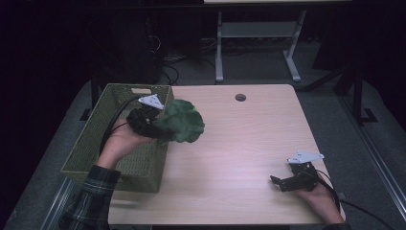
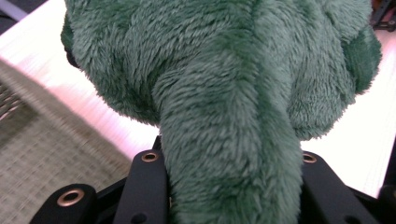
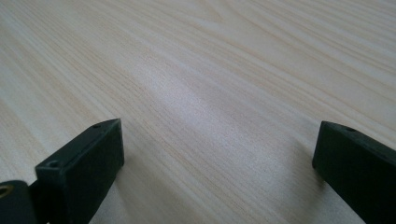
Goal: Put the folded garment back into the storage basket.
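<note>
A green plush toy (image 1: 181, 120) hangs in the air just right of the basket's right wall, over the table's left half. My left gripper (image 1: 160, 125) is shut on it. In the left gripper view a thick fuzzy limb of the plush toy (image 2: 224, 93) is squeezed between the two black jaws of that gripper (image 2: 229, 158), and the toy's body hides most of what lies beyond. My right gripper (image 1: 282, 183) rests low on the table near the front right. Its jaws stand wide apart, open over bare wood (image 3: 219, 149).
An olive woven basket (image 1: 136, 86) stands at the table's left edge; its weave (image 2: 46, 163) is blurred below the toy. The light wooden table (image 1: 249, 139) has a round cable hole (image 1: 240, 97) near its far edge. Table legs and cables stand behind.
</note>
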Demonstrator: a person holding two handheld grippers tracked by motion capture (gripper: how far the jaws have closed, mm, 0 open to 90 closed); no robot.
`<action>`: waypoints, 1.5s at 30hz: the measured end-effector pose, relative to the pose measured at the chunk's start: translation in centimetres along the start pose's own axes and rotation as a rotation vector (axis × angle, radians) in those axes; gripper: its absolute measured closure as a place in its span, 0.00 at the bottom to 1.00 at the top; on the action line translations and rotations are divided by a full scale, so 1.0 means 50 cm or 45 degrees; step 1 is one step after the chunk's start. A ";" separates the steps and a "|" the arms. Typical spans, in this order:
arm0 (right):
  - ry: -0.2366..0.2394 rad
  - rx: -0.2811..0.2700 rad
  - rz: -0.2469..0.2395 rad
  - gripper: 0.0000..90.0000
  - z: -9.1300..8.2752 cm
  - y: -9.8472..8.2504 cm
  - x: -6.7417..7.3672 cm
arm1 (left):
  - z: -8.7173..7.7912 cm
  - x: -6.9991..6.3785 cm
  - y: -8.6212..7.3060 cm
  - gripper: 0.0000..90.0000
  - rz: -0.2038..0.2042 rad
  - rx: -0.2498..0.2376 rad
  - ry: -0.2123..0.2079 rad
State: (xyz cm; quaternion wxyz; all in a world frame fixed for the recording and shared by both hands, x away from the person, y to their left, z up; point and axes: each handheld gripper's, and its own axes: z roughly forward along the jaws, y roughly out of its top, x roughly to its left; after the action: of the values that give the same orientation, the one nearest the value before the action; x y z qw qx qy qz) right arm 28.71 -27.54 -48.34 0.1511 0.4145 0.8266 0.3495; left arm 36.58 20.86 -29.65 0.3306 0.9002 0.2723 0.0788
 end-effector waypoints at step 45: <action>-0.002 -0.001 0.005 0.02 0.000 0.000 0.000 | -0.035 0.153 -0.209 0.69 -0.432 -0.024 0.334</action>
State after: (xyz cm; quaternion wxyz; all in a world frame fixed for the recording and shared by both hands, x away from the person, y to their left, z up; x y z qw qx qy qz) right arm 28.71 -27.52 -48.34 0.1513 0.4164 0.8255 0.3497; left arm 37.88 32.59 -35.25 0.3092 0.8203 0.4600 0.1409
